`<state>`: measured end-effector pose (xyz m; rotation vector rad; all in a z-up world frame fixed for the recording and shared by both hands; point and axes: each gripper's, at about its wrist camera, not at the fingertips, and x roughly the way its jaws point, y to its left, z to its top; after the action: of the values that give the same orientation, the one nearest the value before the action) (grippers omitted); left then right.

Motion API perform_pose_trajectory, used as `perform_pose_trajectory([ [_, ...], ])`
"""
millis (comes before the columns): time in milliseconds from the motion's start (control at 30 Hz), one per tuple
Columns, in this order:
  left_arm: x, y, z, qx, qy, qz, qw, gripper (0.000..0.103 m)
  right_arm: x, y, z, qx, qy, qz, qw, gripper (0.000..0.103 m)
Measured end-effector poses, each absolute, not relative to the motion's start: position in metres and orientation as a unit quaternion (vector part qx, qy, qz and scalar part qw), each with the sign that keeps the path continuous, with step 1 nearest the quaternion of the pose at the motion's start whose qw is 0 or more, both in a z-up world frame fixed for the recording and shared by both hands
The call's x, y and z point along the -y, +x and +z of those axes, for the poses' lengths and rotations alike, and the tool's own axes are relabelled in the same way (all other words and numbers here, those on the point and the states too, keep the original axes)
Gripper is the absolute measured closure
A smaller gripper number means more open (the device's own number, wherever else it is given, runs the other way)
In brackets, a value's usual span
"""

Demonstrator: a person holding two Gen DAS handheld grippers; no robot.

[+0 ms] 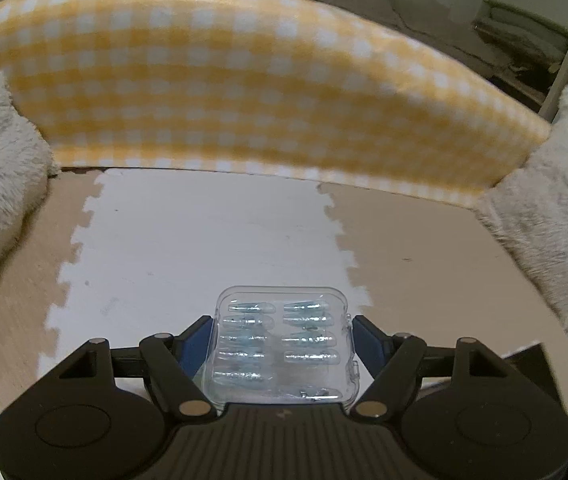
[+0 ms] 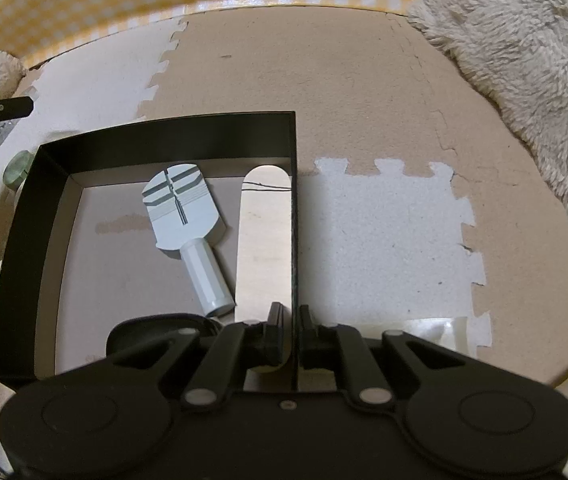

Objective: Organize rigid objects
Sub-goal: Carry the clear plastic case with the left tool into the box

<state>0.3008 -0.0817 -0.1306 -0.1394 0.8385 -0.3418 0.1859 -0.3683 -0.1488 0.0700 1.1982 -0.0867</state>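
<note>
The left gripper (image 1: 281, 334) clamps a clear, rounded plastic case (image 1: 284, 344); the right gripper (image 2: 292, 322) pinches the thin wall of the black box (image 2: 163, 136).

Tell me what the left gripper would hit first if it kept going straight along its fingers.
Probably the white foam mat. The left gripper holds a clear plastic case and points down at bare floor short of the yellow checked cushion; depth is unclear.

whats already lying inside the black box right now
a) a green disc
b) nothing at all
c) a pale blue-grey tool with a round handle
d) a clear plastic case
c, since the right wrist view shows the pale blue-grey tool lying on the floor of the black box.
</note>
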Motion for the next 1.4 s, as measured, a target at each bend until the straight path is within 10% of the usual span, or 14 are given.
perform_pose_trajectory([
  [1033, 0.173, 0.221, -0.133, -0.429, -0.100, -0.201, 0.875, 0.028, 0.368, 0.187, -0.148, -0.565, 0.026, -0.041, 0.824, 0.094],
  [1400, 0.179, 0.221, -0.131, -0.438, -0.107, -0.229, 0.863, 0.014, 0.369, 0.187, -0.148, -0.564, 0.028, -0.040, 0.824, 0.094],
])
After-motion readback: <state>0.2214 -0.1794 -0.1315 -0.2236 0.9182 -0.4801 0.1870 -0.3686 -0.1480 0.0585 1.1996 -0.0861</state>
